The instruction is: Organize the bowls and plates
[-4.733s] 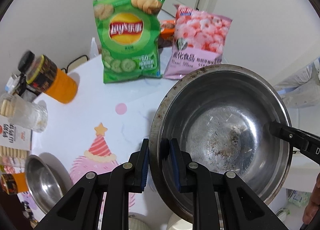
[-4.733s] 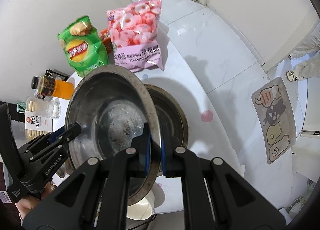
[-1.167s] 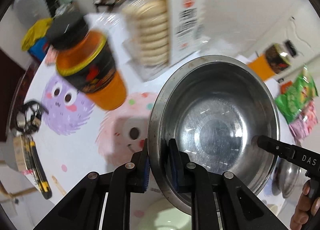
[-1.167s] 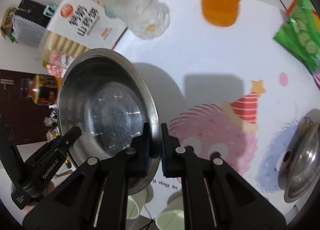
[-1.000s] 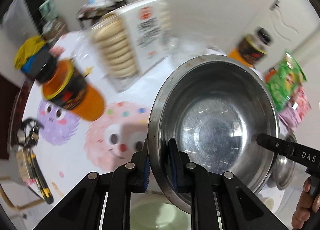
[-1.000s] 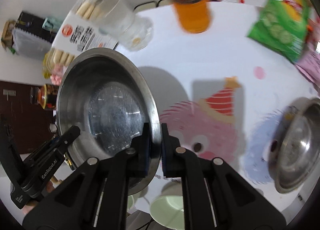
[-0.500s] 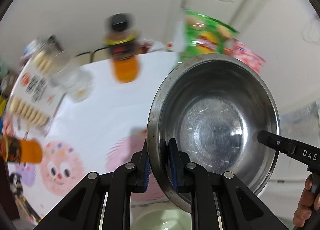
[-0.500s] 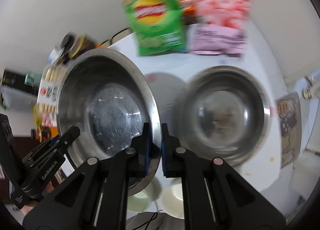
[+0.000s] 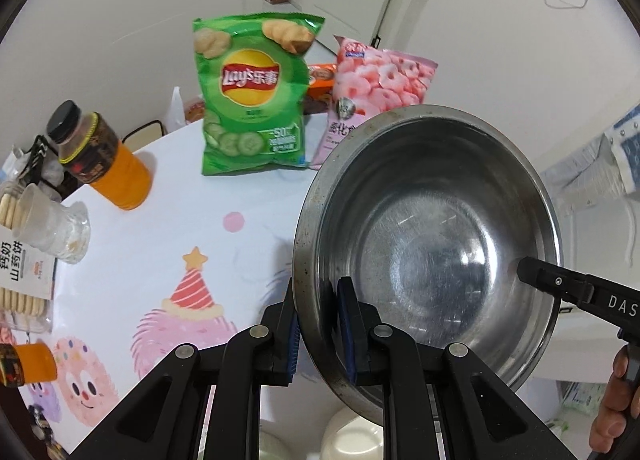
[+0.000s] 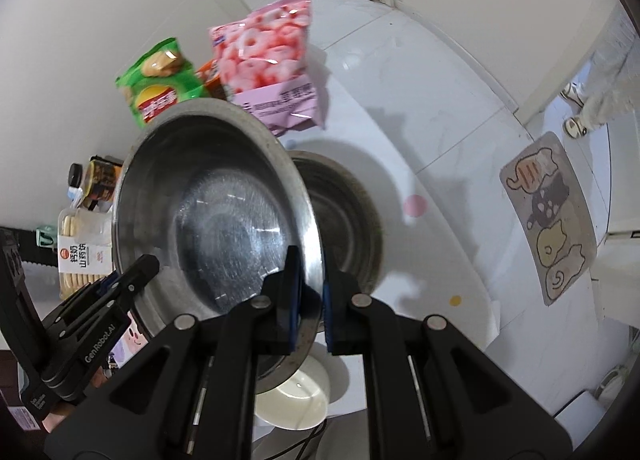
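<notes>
Steel mixing bowl [image 9: 432, 244] is hanging tilted above the table [image 9: 168, 228] — we are pinching its rim from opposite sides, left gripper [image 9: 318, 324] and right gripper [image 10: 306, 292] each nearly shut on the thin edge. It is hiding most of a second steel bowl [image 10: 348, 212] sitting beneath it, near the table's curved edge. White bowls [image 10: 296, 396] are poking out below, half covered. Chip bag [image 9: 252, 96] and pink snack bag [image 10: 268, 60] are standing behind.
</notes>
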Available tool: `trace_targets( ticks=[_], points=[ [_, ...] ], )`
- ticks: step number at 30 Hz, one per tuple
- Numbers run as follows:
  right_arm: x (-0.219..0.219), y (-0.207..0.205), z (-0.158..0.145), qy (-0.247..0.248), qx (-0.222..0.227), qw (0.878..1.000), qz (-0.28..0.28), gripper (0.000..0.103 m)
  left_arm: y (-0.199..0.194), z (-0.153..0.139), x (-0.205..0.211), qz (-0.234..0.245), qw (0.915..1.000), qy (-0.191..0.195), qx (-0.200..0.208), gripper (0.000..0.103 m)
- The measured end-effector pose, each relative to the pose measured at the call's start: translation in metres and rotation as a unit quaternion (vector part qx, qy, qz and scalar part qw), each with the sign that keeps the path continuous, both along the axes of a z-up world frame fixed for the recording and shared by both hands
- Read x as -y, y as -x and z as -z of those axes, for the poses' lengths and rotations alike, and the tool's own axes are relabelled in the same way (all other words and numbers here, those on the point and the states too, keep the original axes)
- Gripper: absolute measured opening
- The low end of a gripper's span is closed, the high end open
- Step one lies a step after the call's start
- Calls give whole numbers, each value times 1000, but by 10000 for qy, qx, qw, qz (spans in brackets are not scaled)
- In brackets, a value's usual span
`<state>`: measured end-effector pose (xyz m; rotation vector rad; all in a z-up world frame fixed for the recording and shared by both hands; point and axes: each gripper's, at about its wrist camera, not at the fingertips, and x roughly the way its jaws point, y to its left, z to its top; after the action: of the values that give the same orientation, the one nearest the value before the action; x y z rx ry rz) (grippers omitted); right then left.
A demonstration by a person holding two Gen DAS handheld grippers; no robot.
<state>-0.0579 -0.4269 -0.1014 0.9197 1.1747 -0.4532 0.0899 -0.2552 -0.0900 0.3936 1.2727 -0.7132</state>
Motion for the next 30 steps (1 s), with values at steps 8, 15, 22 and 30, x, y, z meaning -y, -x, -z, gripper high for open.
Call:
trace_targets(
  ticks=[8, 15, 22, 30],
  points=[
    [6, -1, 21, -170, -83, 9998, -71, 11, -3, 21, 6, -106, 9998, -186, -53, 18],
    [5, -8, 42, -243, -270, 9990, -242, 11, -6, 44, 3, -223, 9992, -247, -204, 18],
    [6, -7, 61, -307, -424, 9982, -295, 12, -4, 61, 5, -190, 9991, -291, -247, 17],
    [10, -2, 69, -337, -479, 9980, -255, 12, -1, 70, 13, -127, 9990, -329, -272, 17]
  ],
)
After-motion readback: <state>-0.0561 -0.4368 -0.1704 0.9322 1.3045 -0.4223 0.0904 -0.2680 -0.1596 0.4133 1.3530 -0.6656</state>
